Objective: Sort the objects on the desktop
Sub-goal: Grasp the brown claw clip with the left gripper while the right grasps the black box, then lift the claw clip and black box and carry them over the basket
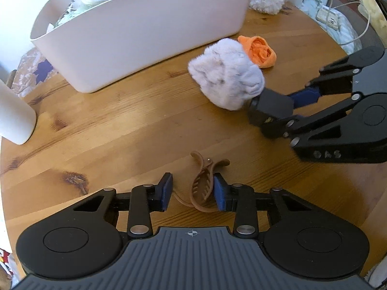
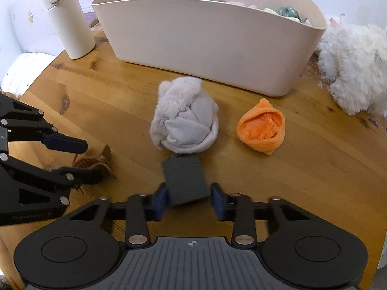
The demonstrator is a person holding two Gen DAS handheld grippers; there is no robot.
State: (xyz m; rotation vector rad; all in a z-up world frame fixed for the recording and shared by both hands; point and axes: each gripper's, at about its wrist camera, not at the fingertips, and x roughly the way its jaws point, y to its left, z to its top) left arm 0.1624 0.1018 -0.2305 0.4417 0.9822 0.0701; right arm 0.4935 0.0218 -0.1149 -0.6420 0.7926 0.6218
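A brown hair claw clip lies on the wooden table between the fingers of my left gripper. Its right pad touches the clip and its left pad stands clear, so the jaws are open. The right gripper is shut on a small black box, which leans against a rolled grey fluffy sock. An orange sock ball rests to the right of the grey one. From the left wrist view, the right gripper and the box sit at the right.
A white bin holding plush toys and other items stands behind the socks. To its left is a white bottle, to its right a white plush toy. Cables and a power strip lie at the far right edge.
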